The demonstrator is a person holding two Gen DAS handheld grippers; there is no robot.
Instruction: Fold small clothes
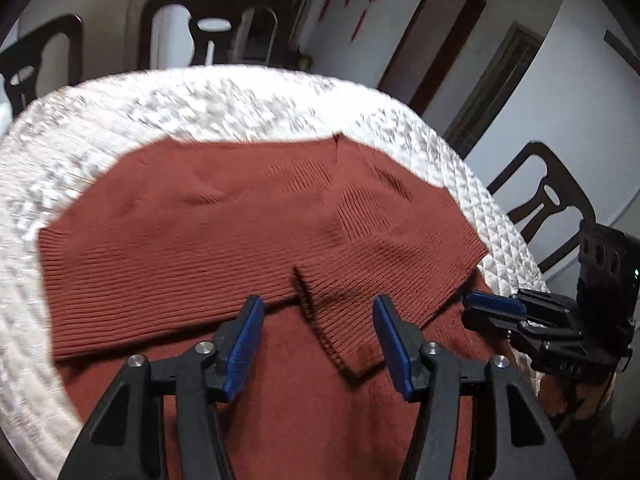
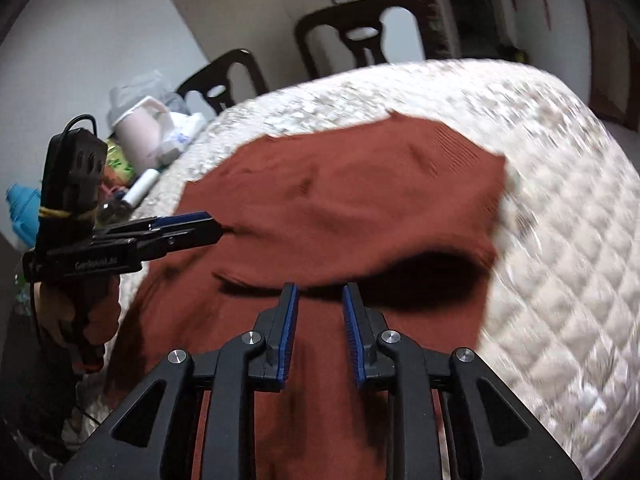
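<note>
Over the rust-red ribbed knit garment [image 1: 192, 240] on the quilted white counter [image 1: 120, 120], both grippers [image 1: 318, 344] [image 2: 318, 332] hover, fingers spread and empty, mid-fold; next, pinch a hem.

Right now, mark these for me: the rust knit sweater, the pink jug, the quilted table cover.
rust knit sweater [image 1: 192, 240]: left wrist view, ribbed folded upper layer.
pink jug [image 2: 140, 136]: right wrist view, its body, left of the table.
quilted table cover [image 2: 560, 280]: right wrist view, bare quilted area right of the sweater.
</note>
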